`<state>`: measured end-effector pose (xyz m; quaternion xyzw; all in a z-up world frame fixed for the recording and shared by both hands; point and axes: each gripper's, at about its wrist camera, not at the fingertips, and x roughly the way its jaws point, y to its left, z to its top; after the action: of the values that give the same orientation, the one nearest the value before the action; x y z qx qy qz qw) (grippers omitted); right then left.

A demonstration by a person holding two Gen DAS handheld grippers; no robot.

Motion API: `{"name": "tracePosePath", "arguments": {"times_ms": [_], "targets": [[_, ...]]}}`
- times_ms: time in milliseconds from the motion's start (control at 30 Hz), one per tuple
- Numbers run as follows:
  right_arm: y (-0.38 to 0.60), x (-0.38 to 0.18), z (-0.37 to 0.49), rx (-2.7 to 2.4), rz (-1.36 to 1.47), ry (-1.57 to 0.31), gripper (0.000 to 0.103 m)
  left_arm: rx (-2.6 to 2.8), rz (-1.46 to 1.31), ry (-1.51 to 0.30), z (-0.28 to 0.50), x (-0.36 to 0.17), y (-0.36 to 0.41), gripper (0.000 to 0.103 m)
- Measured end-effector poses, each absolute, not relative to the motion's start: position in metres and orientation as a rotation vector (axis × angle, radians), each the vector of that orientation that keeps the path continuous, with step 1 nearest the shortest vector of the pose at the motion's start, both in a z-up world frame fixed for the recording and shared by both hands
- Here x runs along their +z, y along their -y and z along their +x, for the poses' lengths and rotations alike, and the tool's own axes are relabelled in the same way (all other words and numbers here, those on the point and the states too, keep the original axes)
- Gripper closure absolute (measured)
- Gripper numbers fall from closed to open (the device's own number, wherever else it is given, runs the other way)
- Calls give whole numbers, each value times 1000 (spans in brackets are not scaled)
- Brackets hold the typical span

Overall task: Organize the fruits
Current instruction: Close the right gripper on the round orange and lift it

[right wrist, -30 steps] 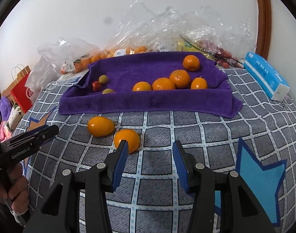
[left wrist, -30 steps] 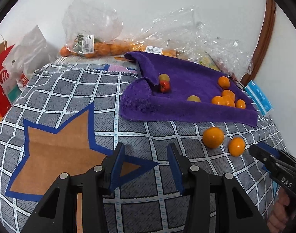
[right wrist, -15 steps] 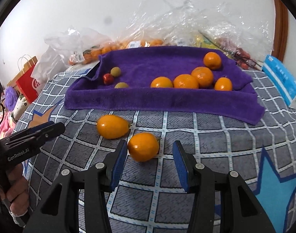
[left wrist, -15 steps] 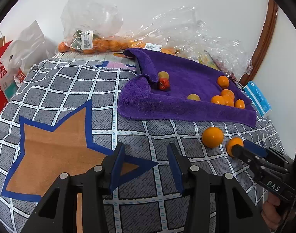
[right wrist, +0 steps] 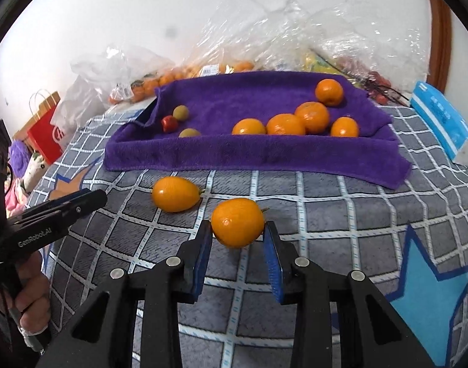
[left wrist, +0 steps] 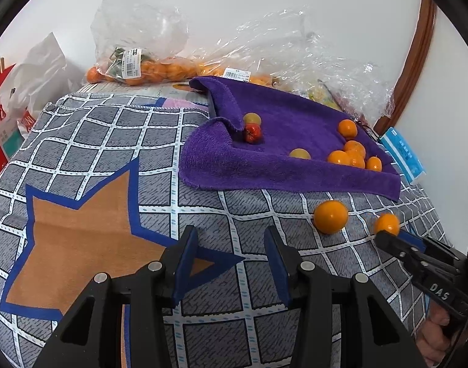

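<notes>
A purple towel (right wrist: 252,153) lines a tray at the back and holds several oranges (right wrist: 285,124), two yellow-green fruits and a small red one (right wrist: 169,123). Two orange fruits lie loose on the checked cloth in front. My right gripper (right wrist: 237,233) is open, its tips on either side of the nearer orange (right wrist: 237,222), still resting on the cloth. The other loose orange (right wrist: 175,193) lies to its left. My left gripper (left wrist: 231,239) is open and empty above the cloth, left of both loose oranges (left wrist: 330,216).
Plastic bags of fruit (left wrist: 142,67) line the wall behind the towel. A blue tissue pack (right wrist: 442,122) lies at the right edge. A red paper bag (right wrist: 47,135) stands off the left side. The cloth has star patterns (left wrist: 80,233).
My right gripper has moved forward and left until its open jaws straddle the nearer loose orange. The left gripper has shifted a little; its jaws stay open.
</notes>
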<state>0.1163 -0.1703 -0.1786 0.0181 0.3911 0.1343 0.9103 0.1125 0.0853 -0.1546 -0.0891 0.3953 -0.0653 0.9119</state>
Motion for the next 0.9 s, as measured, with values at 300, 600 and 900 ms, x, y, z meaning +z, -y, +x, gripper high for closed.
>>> {"name": "tracePosePath", "arguments": {"times_ms": [300, 600, 900], "targets": [[202, -158, 99, 243, 65, -750, 69, -139, -204, -803, 111, -153, -88, 60], [233, -147, 85, 198, 80, -704, 69, -119, -194, -781, 104, -149, -85, 60], [255, -151, 79, 179, 115, -699, 69, -131, 26, -789, 96, -135, -32, 60]]}}
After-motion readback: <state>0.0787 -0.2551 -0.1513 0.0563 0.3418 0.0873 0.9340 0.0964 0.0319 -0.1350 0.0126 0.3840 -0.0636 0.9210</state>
